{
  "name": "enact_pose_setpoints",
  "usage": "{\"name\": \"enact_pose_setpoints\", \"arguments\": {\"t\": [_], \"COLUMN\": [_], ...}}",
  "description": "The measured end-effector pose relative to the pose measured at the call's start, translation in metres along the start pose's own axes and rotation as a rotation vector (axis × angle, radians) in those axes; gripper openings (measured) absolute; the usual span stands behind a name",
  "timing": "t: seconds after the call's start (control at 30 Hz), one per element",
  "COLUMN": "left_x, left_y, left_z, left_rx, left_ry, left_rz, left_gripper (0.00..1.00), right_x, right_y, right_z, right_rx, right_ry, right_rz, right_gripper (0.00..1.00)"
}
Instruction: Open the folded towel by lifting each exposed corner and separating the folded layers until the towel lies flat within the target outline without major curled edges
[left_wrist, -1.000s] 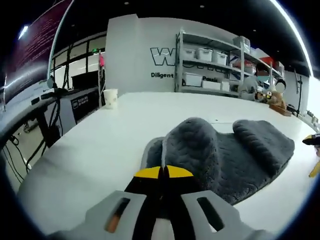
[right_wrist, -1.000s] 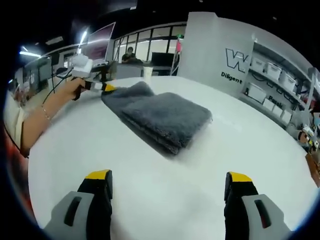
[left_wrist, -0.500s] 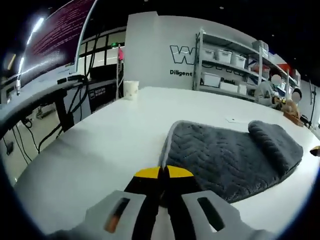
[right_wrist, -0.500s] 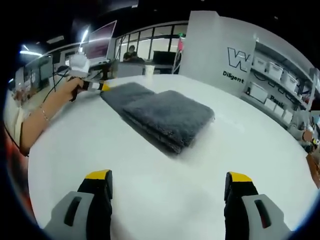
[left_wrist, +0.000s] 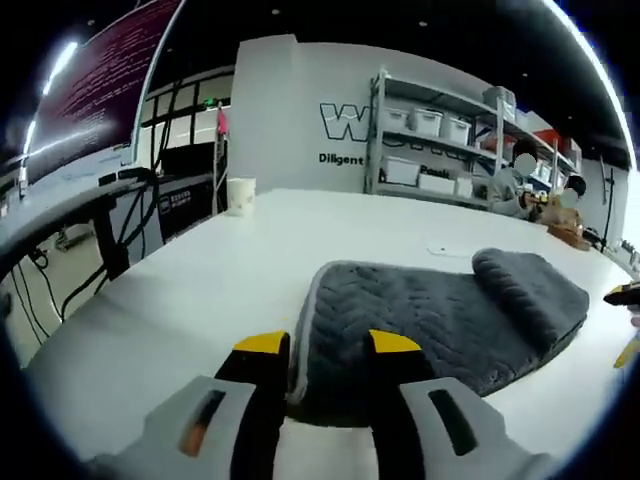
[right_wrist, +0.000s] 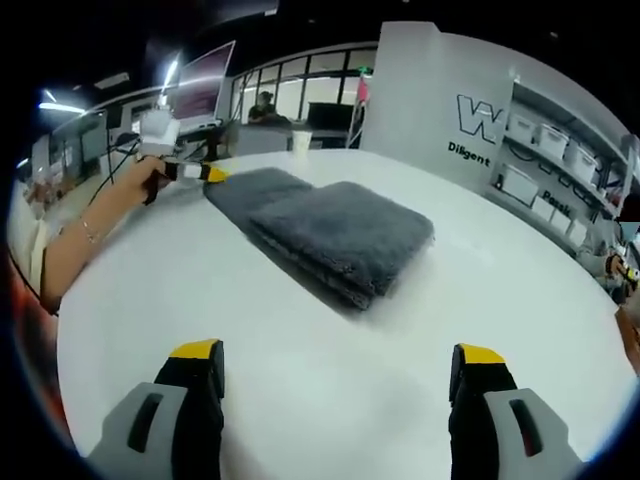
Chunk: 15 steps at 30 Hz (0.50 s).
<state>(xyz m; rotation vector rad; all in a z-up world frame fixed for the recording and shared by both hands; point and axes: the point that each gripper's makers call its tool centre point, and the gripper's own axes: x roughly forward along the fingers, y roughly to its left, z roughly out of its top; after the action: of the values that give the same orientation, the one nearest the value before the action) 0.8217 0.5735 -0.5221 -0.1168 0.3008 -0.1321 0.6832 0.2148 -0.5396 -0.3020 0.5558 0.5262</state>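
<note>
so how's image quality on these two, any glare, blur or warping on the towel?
Left gripper view: towel is sharp, its weave readable; fisheye bends the shelves and table edge; ceiling strip lights flare. Right gripper view: towel softer, pile detail lost, with a faint shadow under its near edge; white table is bright but not blown out; the arm at left is stretched by the lens.

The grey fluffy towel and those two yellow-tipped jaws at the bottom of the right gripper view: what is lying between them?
Nothing: in the right gripper view, only bare white table lies between the right gripper and the folded grey towel.
</note>
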Motion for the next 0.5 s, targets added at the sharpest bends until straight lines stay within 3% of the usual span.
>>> {"name": "enact_pose_setpoints", "arguments": {"t": [0.13,0.33,0.5], "left_x": [-0.005,-0.004,-0.007], "left_y": [-0.014,-0.032,-0.039], "left_z": [0.013,0.016,0.021], "left_rx": [-0.077,-0.252,-0.212], "left_ry": [-0.057,-0.079,-0.086], "left_rz": [-0.105,-0.279,-0.294], "left_gripper": [0.38,0.5,0.66], "right_x": [0.003,0.004,0.007], "right_y": [0.006,0.007,0.004], "right_z": [0.001,0.003,0.001], "right_rx": [-0.012,-0.018,-0.009], "right_ry": [0.003,-0.005,0.0], "right_rz": [0.017,0.017,0.004], "right_gripper": [0.93,0.93,0.93]}}
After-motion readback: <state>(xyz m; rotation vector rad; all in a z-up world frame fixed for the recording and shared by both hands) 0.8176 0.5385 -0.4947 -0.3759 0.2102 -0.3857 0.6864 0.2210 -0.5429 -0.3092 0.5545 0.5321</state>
